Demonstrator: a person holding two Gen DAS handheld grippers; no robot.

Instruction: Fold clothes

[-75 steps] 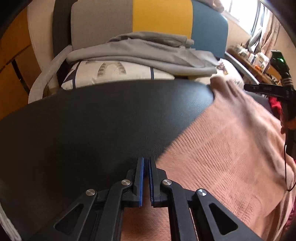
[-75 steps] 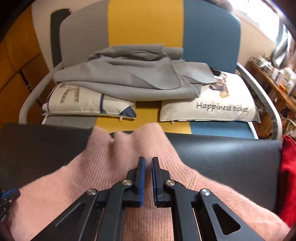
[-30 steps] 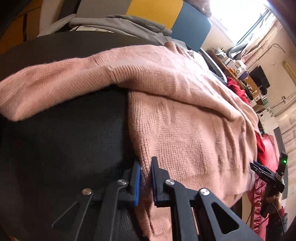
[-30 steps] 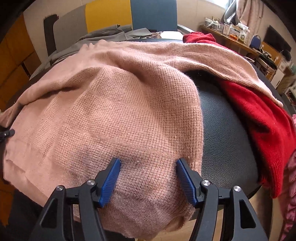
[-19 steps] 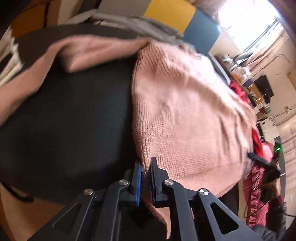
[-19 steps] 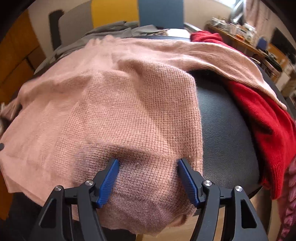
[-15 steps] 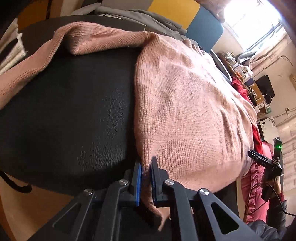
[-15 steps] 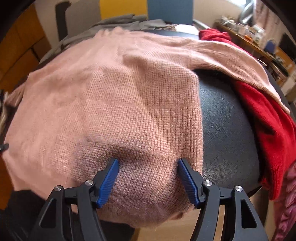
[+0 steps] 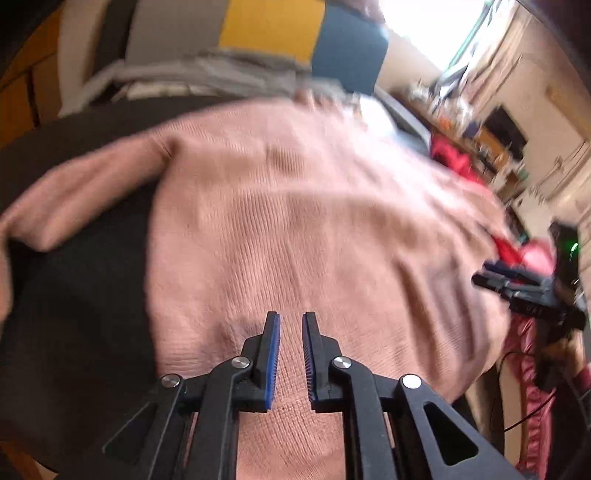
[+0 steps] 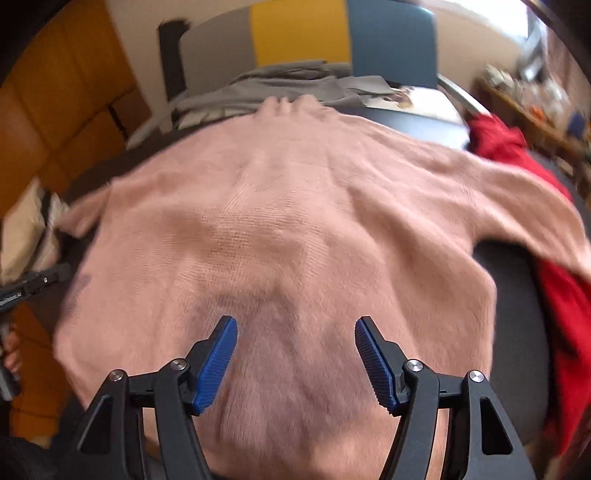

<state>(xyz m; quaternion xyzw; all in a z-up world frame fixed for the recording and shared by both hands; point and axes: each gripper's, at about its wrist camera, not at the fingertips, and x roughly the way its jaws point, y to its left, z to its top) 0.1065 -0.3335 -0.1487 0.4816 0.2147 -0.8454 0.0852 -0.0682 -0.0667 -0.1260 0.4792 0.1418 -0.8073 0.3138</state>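
A pink knitted sweater [image 10: 295,229] lies spread flat over the dark tabletop [image 10: 517,302], its collar at twelve o'clock in the right wrist view and its hem at six o'clock, just under both cameras. In the left wrist view, a sleeve [image 9: 85,192] trails off toward nine o'clock across the bare dark surface. The left tongs [image 9: 291,334] sit over the hem with their blue pads a narrow gap apart; they have just been opening, and the knit shows through the gap, unpinched. Both pictures are blurred, so fine detail of the weave is lost. The right tongs [image 10: 295,339] stand wide apart above the hem near the sweater's middle, nothing between the pads but the fabric below them. At three o'clock of the sweater a red garment [image 10: 554,295] lies partly under the pink sleeve on that side. At twelve o'clock, beyond the tabletop, grey clothes [image 10: 288,88] are piled on a bench with a grey, yellow and blue back [image 10: 303,33]. Each pair of tongs shows at the edge of the other's view.
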